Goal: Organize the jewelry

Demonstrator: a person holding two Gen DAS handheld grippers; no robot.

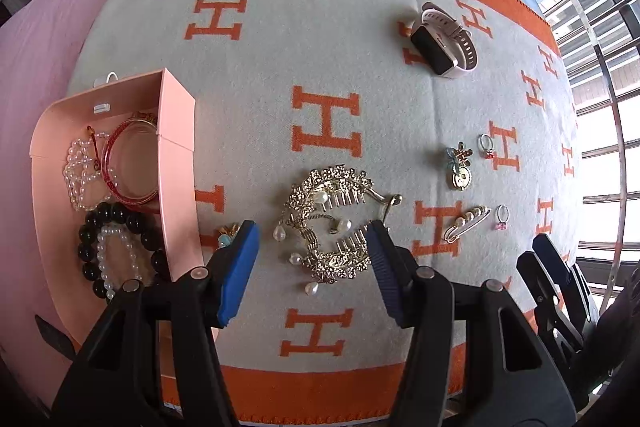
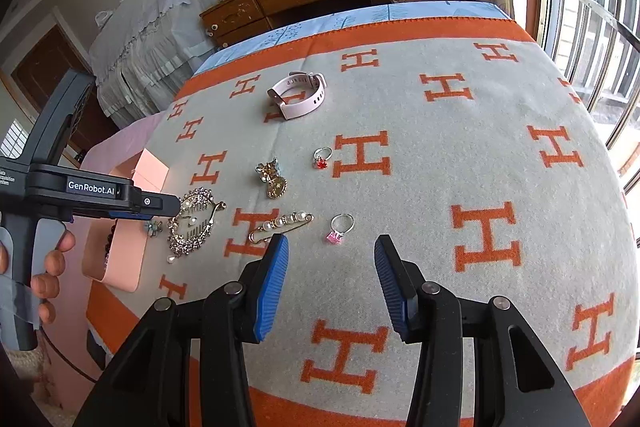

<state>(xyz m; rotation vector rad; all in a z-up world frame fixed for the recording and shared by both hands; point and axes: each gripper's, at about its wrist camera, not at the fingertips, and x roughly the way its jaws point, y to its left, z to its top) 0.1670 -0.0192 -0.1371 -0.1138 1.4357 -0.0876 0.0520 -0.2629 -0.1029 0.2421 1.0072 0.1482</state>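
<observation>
Poised with jaws parted over gold rhinestone hair combs with dangling pearls (image 1: 332, 223): left hand-held gripper (image 1: 312, 267), grasping nothing. Right hand-held gripper (image 2: 330, 279) likewise released, empty. Risk ahead: tangled combs snagging, pearl drops slipping free short of pink cardboard box (image 1: 176, 147).

Bracelets (image 1: 112, 211) lie in the box (image 1: 178, 163), hair combs (image 1: 332, 223) right of it, watch (image 1: 442, 41) behind.

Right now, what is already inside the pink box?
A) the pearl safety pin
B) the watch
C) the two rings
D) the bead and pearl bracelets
D: the pink box holds the black bead bracelet, pearl bracelets and a red bangle, while the watch, both rings and the pearl pin lie out on the blanket.
</observation>
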